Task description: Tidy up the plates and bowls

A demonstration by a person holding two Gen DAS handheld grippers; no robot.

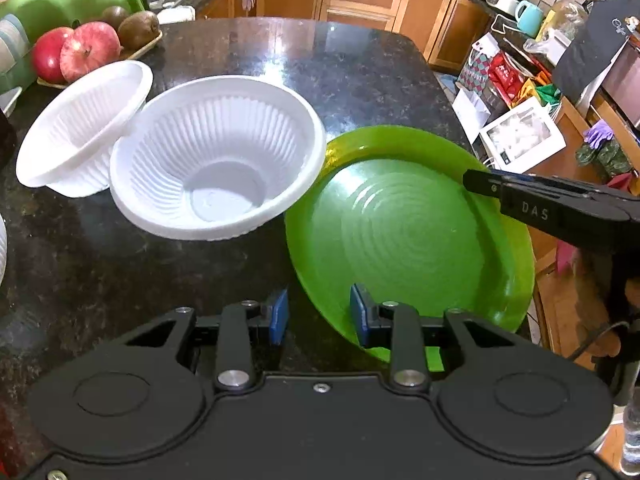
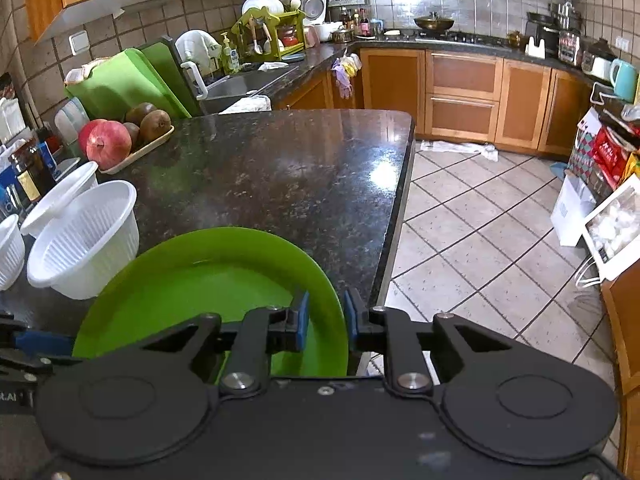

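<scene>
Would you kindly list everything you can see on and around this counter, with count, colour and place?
Plate: one, green, near counter edge, overhanging it.
Ribbed bowls: three seen in the right wrist view, white, left of the plate; two touch at the rim.
Pomegranates: two, red, on the tray at far left.
Kiwis: three, brown, on the same tray.
Tray: one, beige, far left of counter.
Counter: one, dark speckled granite.
Mug: one, light blue, far right worktop.
Left tool: black, blue pads, open astride the plate's near rim.
Right tool: black, blue pads, astride the plate's right rim.
</scene>
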